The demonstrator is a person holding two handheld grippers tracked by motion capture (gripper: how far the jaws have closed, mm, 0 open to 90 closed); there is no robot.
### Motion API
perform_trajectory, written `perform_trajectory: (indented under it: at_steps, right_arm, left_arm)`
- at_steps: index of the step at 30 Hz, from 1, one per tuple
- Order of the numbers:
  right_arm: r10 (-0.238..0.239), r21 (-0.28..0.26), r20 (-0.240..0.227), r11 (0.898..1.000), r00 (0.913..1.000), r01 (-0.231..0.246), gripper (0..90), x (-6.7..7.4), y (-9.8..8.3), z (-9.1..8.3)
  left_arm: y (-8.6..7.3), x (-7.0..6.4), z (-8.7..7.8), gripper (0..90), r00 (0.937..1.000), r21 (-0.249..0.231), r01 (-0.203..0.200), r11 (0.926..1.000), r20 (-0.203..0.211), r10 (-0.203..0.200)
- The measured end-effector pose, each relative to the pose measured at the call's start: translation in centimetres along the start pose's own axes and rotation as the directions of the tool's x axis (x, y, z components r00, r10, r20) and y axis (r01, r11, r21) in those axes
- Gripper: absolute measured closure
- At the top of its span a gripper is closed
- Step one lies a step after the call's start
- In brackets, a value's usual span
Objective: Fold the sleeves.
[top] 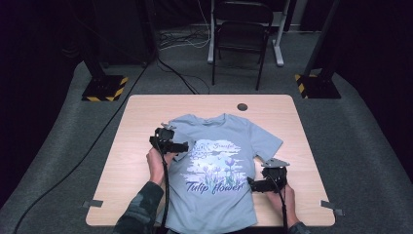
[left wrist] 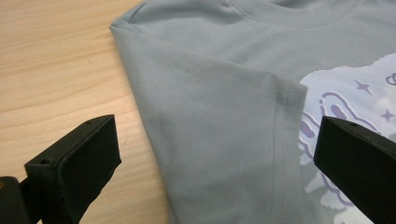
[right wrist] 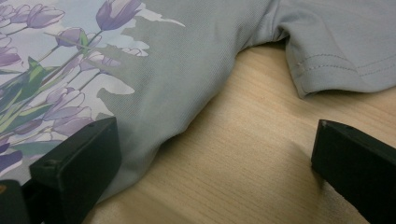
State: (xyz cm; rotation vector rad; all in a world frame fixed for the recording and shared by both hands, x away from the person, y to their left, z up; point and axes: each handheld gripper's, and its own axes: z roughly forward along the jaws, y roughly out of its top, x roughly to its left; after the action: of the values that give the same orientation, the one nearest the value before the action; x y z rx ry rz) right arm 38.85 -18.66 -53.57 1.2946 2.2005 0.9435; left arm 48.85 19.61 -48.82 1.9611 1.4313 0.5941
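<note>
left gripper (left wrist: 215, 158): jaws standing wide apart, clamping nothing, the folded-in sleeve (left wrist: 219, 121) of the grey T-shirt (top: 219, 161) lying between them | right gripper (right wrist: 210, 168): jaws gaping too, bare table (right wrist: 243, 163) between, shirt's side edge lying by one jaw, other sleeve (right wrist: 341, 56) ahead

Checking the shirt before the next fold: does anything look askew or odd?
Only one thing: the T-shirt's left sleeve is folded in over the print, while the other sleeve lies spread on the table. No damage or spills.
</note>
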Motion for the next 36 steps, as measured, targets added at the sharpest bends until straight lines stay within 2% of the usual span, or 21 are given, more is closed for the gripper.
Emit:
perform_trajectory:
  at_steps: [9, 15, 22, 23, 28, 30, 36]
  right_arm:
    - [0.000, 0.000, 0.000, 1.000, 1.0000, 0.000, 0.5, 0.0, 0.0, 0.0]
    - [0.001, 0.000, 0.000, 1.000, 1.0000, -0.001, 0.5, 0.0, 0.0, 0.0]
    - [0.001, 0.000, 0.000, 1.000, 1.0000, -0.001, 0.5, 0.0, 0.0, 0.0]
    - [0.001, 0.000, 0.000, 1.000, 1.0000, -0.001, 0.5, 0.0, 0.0, 0.0]
    - [0.002, 0.001, 0.000, 1.000, 1.0000, -0.002, 0.5, 0.0, 0.0, 0.0]
    - [0.001, 0.001, 0.000, 1.000, 1.0000, -0.001, 0.5, 0.0, 0.0, 0.0]
    - [0.000, 0.000, 0.005, 1.000, 1.0000, 0.000, 0.2, 0.0, 0.0, 0.0]
  left_arm:
    - [-1.6, 0.2, -3.0, 0.0, 0.9994, -0.049, -0.033, 0.9982, 0.013, 0.033]
    - [-3.2, 0.7, -4.7, 0.0, 0.9989, -0.048, -0.047, 0.9977, -0.005, 0.047]
    - [-6.2, 1.2, -6.4, 0.0, 0.9978, -0.043, -0.064, 0.9970, -0.021, 0.063]
    - [-6.6, 1.2, -6.6, 0.1, 0.9984, -0.049, -0.054, 0.9973, -0.020, 0.054]
    - [-8.7, 1.3, -7.2, 0.0, 0.9983, -0.038, -0.057, 0.9977, -0.017, 0.056]
    - [-9.4, 1.4, -7.4, 0.0, 0.9992, -0.043, -0.037, 0.9984, -0.015, 0.037]
    - [-11.4, 1.1, -7.0, 0.0, 0.9995, -0.018, -0.026, 0.9995, -0.017, 0.026]
